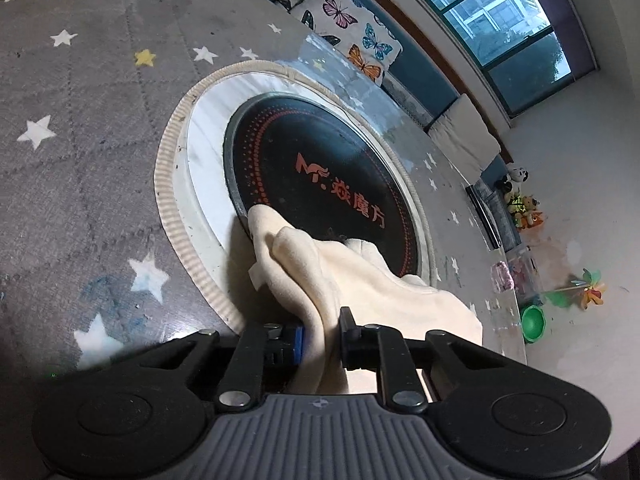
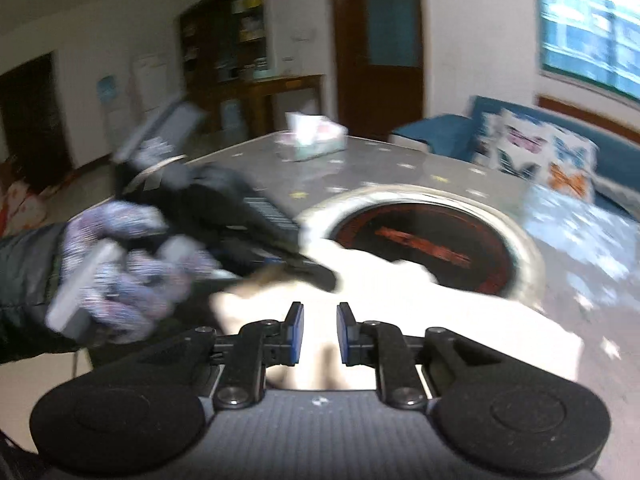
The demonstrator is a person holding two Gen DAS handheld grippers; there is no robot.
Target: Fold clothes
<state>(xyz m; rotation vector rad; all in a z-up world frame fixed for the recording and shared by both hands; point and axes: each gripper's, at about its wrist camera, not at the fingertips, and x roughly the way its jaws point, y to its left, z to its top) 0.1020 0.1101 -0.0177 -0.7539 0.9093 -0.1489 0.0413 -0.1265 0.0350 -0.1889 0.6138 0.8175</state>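
A cream cloth (image 1: 304,264) lies bunched over the near edge of the round black hotplate (image 1: 320,160) set in the table. My left gripper (image 1: 322,320) is shut on a fold of this cloth, which rises between its pads and drapes forward. In the blurred right wrist view the cloth (image 2: 400,292) spreads flat below my right gripper (image 2: 320,316), whose jaws stand a narrow gap apart with nothing pinched between them. A gloved hand (image 2: 120,264) holds the left gripper (image 2: 316,274) at the cloth's left end.
The table (image 1: 80,120) has a grey star-patterned cover under clear film. A tissue box (image 2: 312,140) stands at its far side. A blue sofa with a butterfly cushion (image 1: 344,28) runs beside the table. Toys (image 1: 524,204) lie on the floor.
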